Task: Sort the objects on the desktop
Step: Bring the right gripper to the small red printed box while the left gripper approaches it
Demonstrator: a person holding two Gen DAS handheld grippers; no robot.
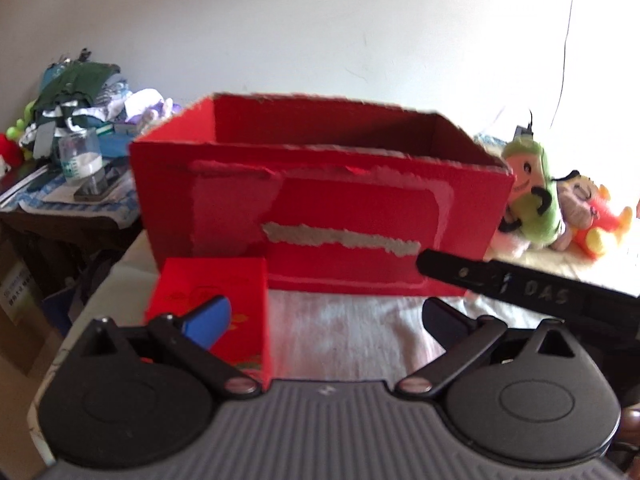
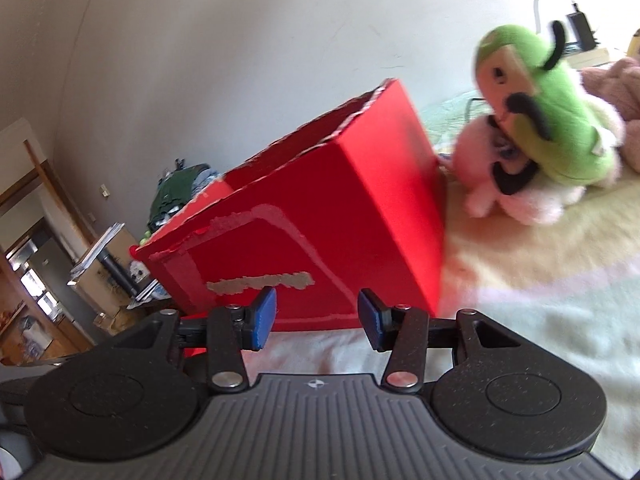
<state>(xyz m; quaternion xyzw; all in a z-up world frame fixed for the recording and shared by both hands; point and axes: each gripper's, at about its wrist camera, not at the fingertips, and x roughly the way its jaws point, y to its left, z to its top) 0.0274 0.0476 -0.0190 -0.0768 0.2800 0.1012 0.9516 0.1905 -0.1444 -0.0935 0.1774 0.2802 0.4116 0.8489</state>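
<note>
**Lining up on the small box**

Big red box point(image 1: 320, 200) sits open-topped mid table point(image 1: 340, 328), w/ a small red box point(image 1: 216, 312) just in front of its left end. Left hand-held gripper point(image 1: 324, 320) jaws wide apart, nothing held; its left pad overlaps the small box. Right hand-held gripper point(image 2: 316, 318) about half open, empty, facing the big box front. Green plush toy point(image 2: 548, 120) lies right of the box. Judgement: centre the small box btwn the pads, square up, then close gently so the cardboard isn't crushed.
</note>
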